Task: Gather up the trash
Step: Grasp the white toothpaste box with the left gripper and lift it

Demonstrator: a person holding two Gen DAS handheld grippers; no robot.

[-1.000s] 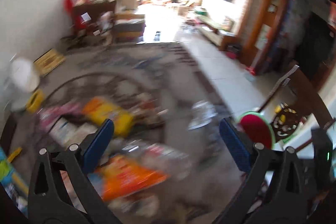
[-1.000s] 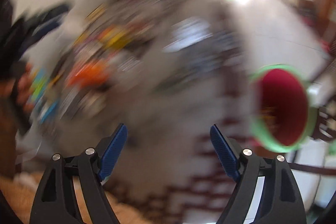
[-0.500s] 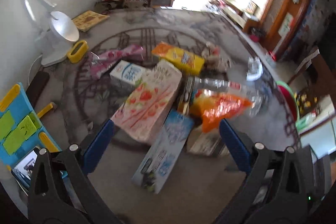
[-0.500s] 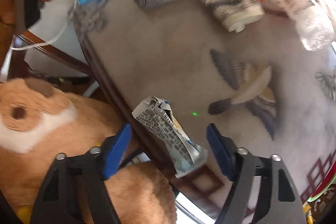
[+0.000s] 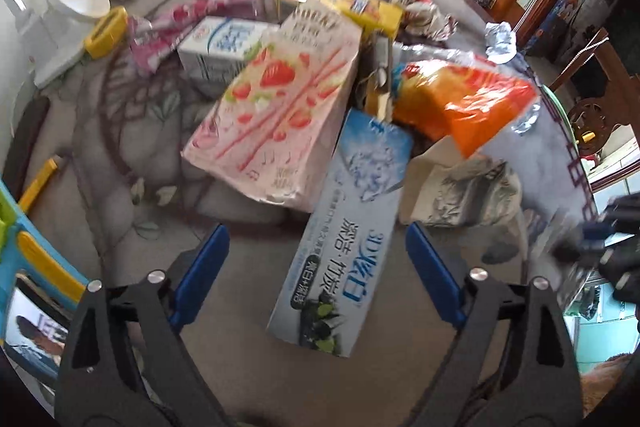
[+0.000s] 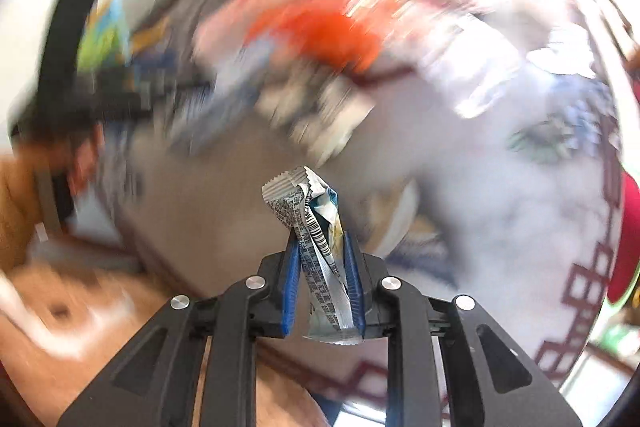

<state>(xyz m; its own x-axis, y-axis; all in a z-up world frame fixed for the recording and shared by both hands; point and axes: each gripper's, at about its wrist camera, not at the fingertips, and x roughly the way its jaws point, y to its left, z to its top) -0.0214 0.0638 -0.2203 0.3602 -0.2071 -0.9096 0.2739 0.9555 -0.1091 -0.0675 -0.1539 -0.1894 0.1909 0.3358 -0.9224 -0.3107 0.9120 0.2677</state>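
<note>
Right tongs (image 6: 320,267) have just closed, pinching a crumpled silver printed wrapper (image 6: 316,227) at lower centre. Left tongs (image 5: 316,267), spread and narrowing, straddle a pale-blue toothpaste box (image 5: 348,247), seemingly untouched, on the desk (image 5: 240,315).

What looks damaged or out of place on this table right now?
The pink strawberry box lies tilted on the pile, its near end crushed. A crumpled paper ball sits alone near the table's far edge. The right gripper pinches a twisted silver wrapper.

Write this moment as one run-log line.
right gripper: shut on crumpled wrapper | left gripper: open, jaws just narrowing, above blue-white box
</note>
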